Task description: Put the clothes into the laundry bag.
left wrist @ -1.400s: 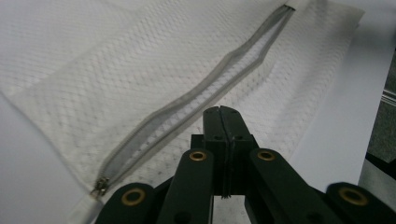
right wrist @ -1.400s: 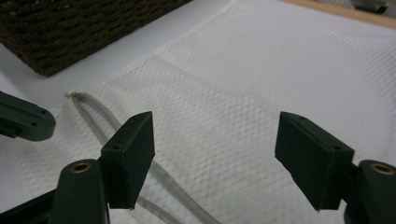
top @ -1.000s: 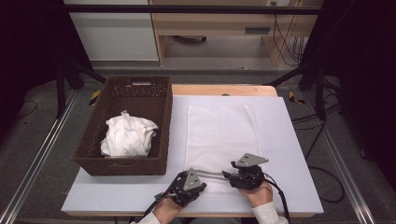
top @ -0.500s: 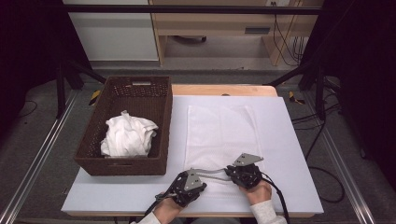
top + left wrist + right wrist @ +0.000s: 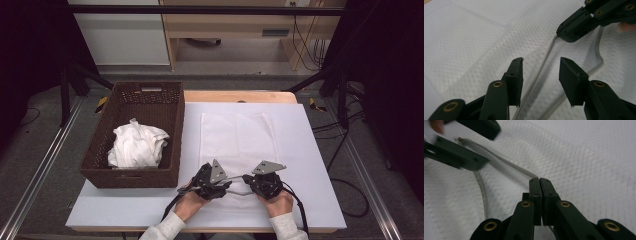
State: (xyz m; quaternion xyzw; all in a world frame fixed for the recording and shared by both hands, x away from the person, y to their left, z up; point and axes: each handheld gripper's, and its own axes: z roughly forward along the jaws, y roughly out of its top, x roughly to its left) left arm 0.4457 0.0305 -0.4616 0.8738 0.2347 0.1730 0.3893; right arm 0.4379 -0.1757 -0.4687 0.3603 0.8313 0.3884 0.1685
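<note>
A white mesh laundry bag [image 5: 237,135] lies flat on the white table [image 5: 310,150]. Its grey zipper [image 5: 550,47] stands open at the near end. My right gripper [image 5: 539,180] is shut on the zipper's edge [image 5: 509,165], its jaws having just closed on it. My left gripper [image 5: 541,61] is open, its jaws having just been opening; the zipper strip runs between the pads without touching them. In the high view the left gripper [image 5: 231,181] and right gripper [image 5: 246,178] point at each other over the bag's near end.
A brown wicker basket [image 5: 135,100] stands on the table's left side with a crumpled white cloth [image 5: 136,146] inside. Bare table lies to the right of the bag. Both forearms enter from the near edge.
The left gripper has shifted a little away from the near edge and toward the right gripper. The right gripper has stayed in place.
</note>
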